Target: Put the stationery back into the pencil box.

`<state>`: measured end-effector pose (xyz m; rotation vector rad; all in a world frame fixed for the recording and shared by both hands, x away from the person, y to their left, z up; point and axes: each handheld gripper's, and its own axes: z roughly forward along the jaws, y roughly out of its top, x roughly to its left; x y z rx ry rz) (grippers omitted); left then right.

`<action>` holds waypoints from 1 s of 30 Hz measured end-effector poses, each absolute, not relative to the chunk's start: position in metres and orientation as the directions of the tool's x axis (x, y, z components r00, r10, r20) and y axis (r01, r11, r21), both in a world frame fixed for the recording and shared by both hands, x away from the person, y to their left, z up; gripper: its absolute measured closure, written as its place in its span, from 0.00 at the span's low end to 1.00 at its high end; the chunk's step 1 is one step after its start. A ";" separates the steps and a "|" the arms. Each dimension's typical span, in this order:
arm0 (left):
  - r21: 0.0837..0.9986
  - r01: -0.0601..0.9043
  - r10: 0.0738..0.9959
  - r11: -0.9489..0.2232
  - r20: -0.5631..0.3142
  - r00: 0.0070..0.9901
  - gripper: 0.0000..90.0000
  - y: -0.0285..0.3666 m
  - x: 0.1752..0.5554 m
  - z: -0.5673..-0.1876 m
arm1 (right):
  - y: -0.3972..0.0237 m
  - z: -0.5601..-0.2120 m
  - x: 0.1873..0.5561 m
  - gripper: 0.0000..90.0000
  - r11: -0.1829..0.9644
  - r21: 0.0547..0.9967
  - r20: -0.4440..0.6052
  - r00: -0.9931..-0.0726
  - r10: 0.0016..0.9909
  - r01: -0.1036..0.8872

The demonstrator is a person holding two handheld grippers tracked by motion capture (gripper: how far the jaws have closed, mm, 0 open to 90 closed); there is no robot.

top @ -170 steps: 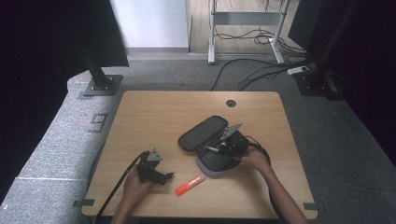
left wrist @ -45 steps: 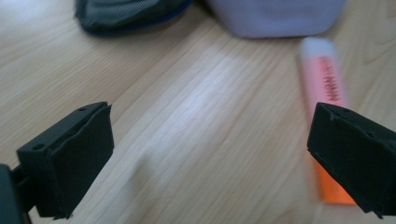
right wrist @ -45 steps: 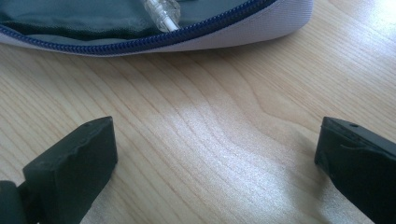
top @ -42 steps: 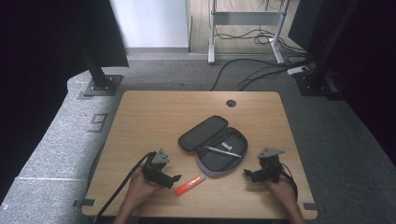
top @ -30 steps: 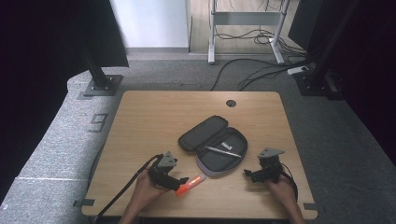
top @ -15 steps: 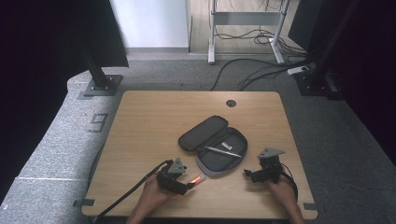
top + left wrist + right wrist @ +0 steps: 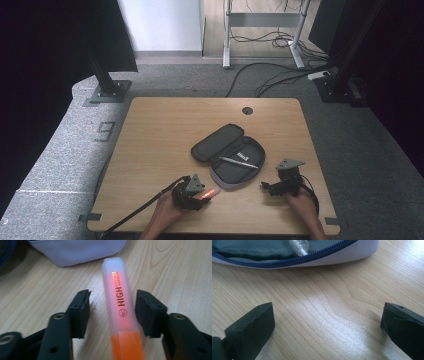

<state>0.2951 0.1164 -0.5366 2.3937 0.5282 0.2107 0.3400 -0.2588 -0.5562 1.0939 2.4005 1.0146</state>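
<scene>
Left gripper (image 7: 111, 315) jaws have just been closing around the highlighter (image 7: 121, 312) (not yet pinching it) beside the open case (image 7: 231, 156), probably to pack it.

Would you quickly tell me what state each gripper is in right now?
Left gripper: open, closing around the orange highlighter, not yet touching.
Right gripper: open, empty.

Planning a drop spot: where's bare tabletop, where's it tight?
Free: far half of the table, from the cable hole leftward, and left of the open pencil case. Crowded: near edge, with left gripper around the highlighter, and right gripper.
</scene>
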 end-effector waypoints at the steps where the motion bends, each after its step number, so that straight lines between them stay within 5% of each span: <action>1: 0.649 0.322 0.420 -0.690 -0.003 0.907 0.55 0.117 0.295 -0.537 | -0.259 -0.556 0.340 0.00 0.456 0.715 0.008 -0.659 0.752 0.530; 7: 0.654 0.317 0.410 -0.686 -0.012 0.912 0.73 0.116 0.293 -0.537 | -0.259 -0.556 0.340 0.00 0.456 0.715 0.008 -0.659 0.752 0.530; 30: 0.671 0.331 0.425 -0.663 -0.026 0.905 0.74 0.128 0.289 -0.513 | -0.259 -0.556 0.340 0.00 0.456 0.715 0.007 -0.659 0.752 0.529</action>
